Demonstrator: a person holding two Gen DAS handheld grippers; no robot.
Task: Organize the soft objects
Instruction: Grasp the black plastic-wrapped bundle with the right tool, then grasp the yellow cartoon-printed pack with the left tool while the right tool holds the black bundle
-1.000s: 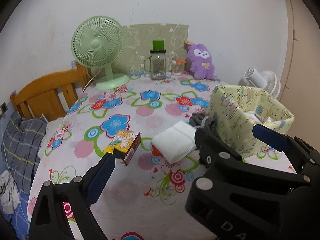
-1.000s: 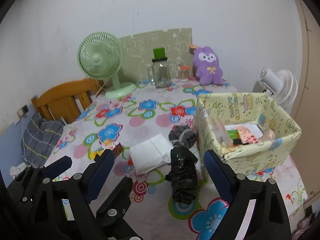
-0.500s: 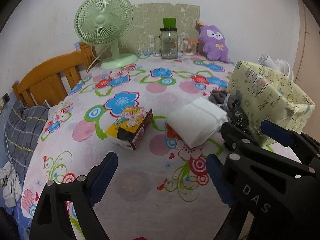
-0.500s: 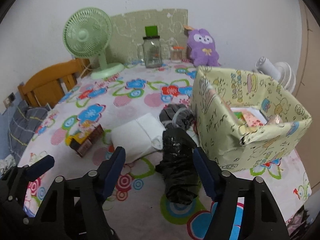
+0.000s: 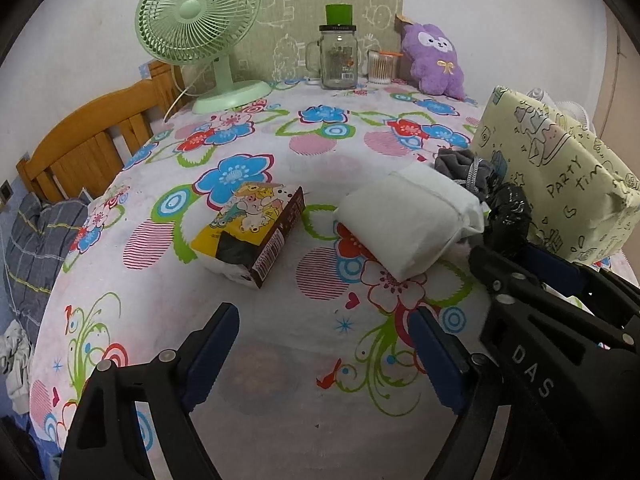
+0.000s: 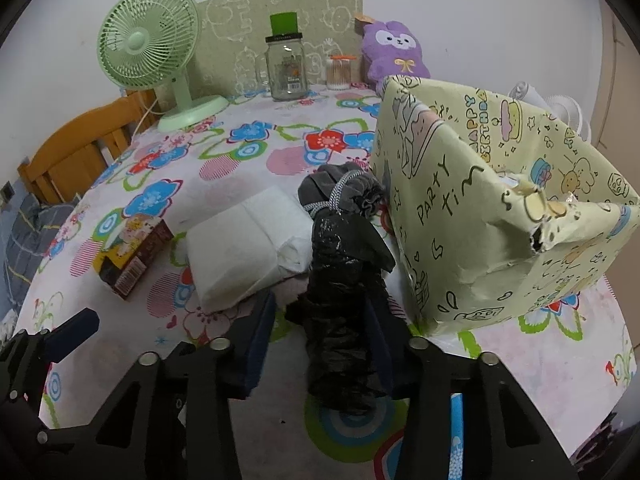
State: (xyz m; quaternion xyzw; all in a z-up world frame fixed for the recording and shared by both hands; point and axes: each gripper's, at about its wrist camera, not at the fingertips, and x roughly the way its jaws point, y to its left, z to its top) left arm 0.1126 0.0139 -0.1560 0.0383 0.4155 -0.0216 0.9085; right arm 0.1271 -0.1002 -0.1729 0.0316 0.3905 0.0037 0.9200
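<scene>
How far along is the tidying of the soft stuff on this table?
Barely started. The right gripper straddles the black plastic bundle, jaws not visibly clamped. The white pack and grey drawstring pouch lie beside the paper-wrapped box. The left gripper is open, empty.

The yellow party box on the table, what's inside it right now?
Hard to say. In the right wrist view the yellow party box shows only its printed inner walls and a pale sliver of something near the far rim. Its near wall hides the floor and any contents.
</scene>
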